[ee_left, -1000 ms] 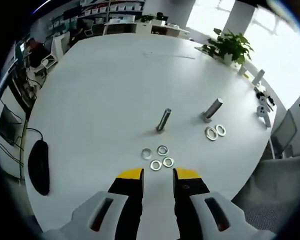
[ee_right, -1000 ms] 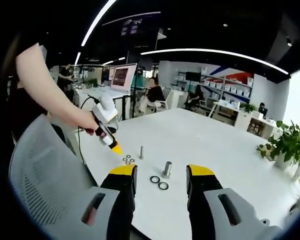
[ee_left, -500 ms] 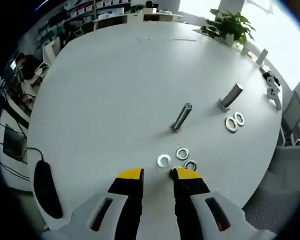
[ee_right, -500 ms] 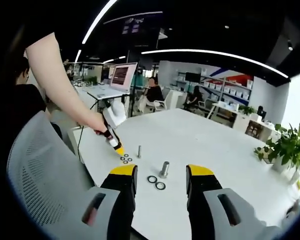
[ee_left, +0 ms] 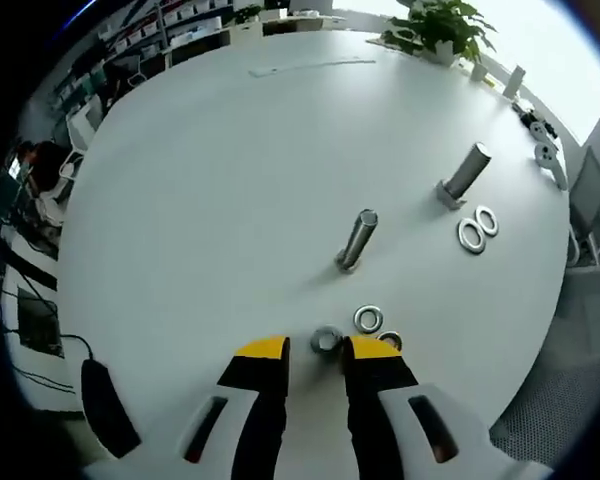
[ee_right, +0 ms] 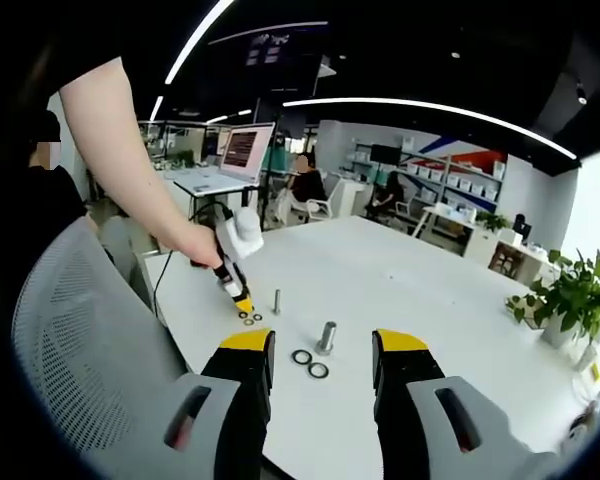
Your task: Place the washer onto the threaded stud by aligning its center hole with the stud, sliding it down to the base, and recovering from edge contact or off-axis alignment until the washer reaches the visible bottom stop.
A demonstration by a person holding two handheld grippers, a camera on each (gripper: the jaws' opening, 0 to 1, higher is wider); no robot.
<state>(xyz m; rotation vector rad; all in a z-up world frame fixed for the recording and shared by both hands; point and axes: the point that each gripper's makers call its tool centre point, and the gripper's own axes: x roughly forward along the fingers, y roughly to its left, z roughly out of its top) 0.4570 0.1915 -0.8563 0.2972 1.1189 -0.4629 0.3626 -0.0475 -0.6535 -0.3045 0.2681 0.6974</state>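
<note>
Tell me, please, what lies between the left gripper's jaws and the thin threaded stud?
In the left gripper view, between the left gripper and the thin stud lie small washers on bare white table.

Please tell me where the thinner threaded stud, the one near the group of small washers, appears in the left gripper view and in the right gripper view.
Left gripper view: the thinner stud stands near the picture's middle, above the small washers.
Right gripper view: the same stud is small, left of centre, beside the left gripper.
Shared landmark: the thicker stud with two larger washers beside it.
</note>
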